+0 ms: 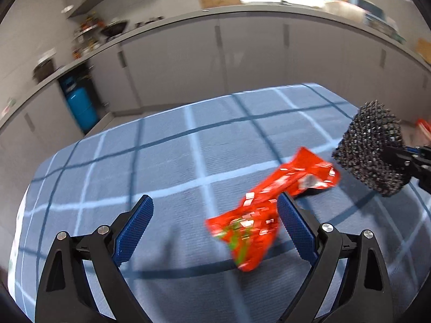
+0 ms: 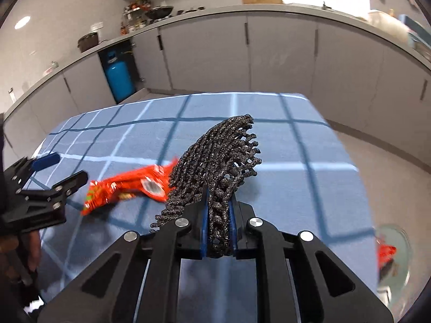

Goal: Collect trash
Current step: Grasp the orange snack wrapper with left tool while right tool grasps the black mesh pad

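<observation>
red wrapper (image 1: 265,210) on checked tabletop (image 1: 161,161), long axis diagonal toward far right corner, near end between wide-open left gripper (image 1: 215,226) jaws, empty. right gripper (image 2: 218,231) clamped on black mesh scrap (image 2: 221,161).

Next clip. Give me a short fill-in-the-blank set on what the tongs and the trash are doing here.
1. The right tongs are shut on the black foam ____ sleeve.
2. The crumpled red foil wrapper lies on the blue ____ tablecloth.
3. The left tongs stand ____ by the wrapper.

Missing: mesh; checked; open
</observation>
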Demonstrator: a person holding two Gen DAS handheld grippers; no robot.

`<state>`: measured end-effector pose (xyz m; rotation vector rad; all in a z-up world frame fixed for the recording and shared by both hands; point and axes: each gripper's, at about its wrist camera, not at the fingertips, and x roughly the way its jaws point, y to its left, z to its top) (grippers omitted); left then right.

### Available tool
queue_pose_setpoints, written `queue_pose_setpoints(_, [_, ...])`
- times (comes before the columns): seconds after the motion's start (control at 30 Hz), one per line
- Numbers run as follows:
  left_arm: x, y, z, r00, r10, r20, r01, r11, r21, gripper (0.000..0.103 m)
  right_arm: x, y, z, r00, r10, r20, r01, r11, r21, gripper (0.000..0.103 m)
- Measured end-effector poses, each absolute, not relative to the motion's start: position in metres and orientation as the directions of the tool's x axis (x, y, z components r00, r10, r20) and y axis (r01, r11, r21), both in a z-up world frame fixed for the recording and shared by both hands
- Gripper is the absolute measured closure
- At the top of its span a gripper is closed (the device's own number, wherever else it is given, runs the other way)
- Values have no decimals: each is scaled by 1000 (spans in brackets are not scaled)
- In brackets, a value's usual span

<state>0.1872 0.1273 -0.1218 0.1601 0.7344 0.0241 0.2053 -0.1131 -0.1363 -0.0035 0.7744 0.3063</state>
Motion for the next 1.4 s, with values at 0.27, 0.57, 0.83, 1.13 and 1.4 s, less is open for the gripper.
queue_pose_setpoints(0.27, [220, 87, -154, 660, 14, -751, 173, 970, 170, 11, 173, -147, -151, 658, 232, -716, -214, 970, 118, 89])
queue_pose_setpoints(0.57, [233, 94, -166, 607, -8, -795, 154, 982, 108, 41, 172, -146, -163, 651, 246, -718, -222, 966, 130, 88])
queue_pose_setpoints(0.83, [225, 85, -162, 591, 25, -806, 118, 986, 117, 52, 172, -144, -175, 630, 248, -736, -220, 966, 137, 88])
queue_pose_setpoints(1.13, [217, 84, -158, 587, 42, -809, 72, 992, 104, 54, 172, -142, -177, 628, 264, -732, -232, 961, 148, 89])
queue_pose_setpoints(1.4, [207, 85, -145, 628, 65, -775, 53, 991, 126, 55, 163, -146, -162, 670, 274, -690, -234, 960, 154, 89])
